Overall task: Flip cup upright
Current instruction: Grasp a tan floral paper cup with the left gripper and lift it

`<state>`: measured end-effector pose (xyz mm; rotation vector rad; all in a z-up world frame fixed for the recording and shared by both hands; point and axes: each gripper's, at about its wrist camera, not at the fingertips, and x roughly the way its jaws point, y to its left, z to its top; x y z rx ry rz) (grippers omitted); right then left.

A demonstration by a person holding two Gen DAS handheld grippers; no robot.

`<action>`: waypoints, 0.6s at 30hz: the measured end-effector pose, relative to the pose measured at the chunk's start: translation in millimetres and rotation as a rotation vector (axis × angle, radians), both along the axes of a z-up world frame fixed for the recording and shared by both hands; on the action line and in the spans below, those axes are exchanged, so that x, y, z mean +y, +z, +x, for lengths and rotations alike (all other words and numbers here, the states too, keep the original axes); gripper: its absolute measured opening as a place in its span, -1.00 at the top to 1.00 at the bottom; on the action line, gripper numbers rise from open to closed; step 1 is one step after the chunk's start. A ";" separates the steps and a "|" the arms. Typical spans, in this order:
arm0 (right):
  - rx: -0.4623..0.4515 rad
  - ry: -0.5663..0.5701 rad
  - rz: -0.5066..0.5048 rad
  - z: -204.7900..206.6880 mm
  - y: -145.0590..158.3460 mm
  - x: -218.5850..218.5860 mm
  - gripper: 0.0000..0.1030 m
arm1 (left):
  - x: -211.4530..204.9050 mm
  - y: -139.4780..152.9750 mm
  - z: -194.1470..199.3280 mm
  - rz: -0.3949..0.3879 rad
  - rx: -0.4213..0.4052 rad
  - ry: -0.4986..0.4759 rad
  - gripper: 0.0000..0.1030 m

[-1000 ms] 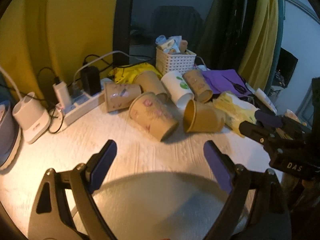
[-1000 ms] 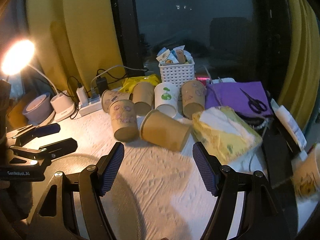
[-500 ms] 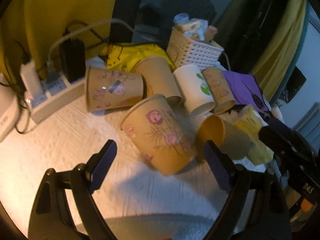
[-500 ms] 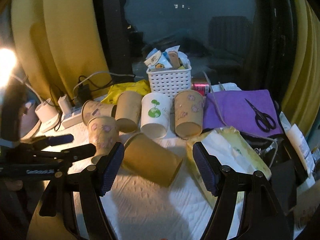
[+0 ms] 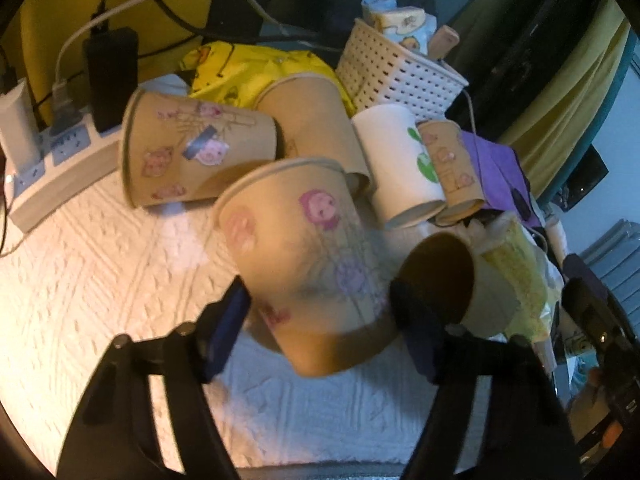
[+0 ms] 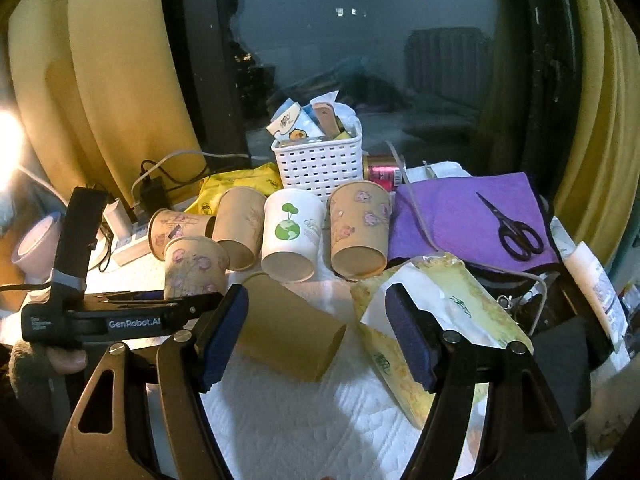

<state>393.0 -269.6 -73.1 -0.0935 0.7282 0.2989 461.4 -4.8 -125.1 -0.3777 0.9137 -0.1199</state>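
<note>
Several paper cups lie on their sides on a white cloth [image 5: 100, 272]. A tan cup with pink pig stickers [image 5: 308, 260] lies between the pads of my left gripper [image 5: 320, 328]; the jaws straddle it, and contact is unclear through blur. It also shows in the right wrist view [image 6: 194, 266] behind the left gripper body [image 6: 120, 320]. A plain tan cup [image 6: 288, 332] lies on its side in front of my right gripper [image 6: 316, 336], which is open and empty. That cup's open mouth [image 5: 440, 280] faces the left camera.
More tipped cups lie behind: a stickered one [image 5: 192, 152], a plain one [image 6: 236, 228], a white one [image 6: 290, 236], another stickered one [image 6: 360, 232]. A white basket [image 6: 320, 164], power strip [image 5: 52, 168], purple cloth with scissors [image 6: 512, 228] and yellow tissue pack [image 6: 436, 320] crowd the table.
My left gripper has moved forward until its jaws straddle the pig-sticker cup. My right gripper has moved forward toward the plain tan cup.
</note>
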 end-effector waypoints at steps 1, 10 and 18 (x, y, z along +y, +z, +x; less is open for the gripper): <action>-0.002 -0.002 0.001 -2.6 1.7 -0.5 -0.44 | 0.8 1.9 -2.9 0.008 -0.004 -0.002 -0.29; -0.028 -0.006 0.029 -41.4 21.7 0.1 -0.44 | 7.3 28.9 -54.8 0.037 -0.066 -0.011 -0.24; -0.026 0.032 0.082 -92.4 37.5 7.5 -0.44 | 10.3 59.9 -135.2 0.070 -0.162 -0.008 -0.24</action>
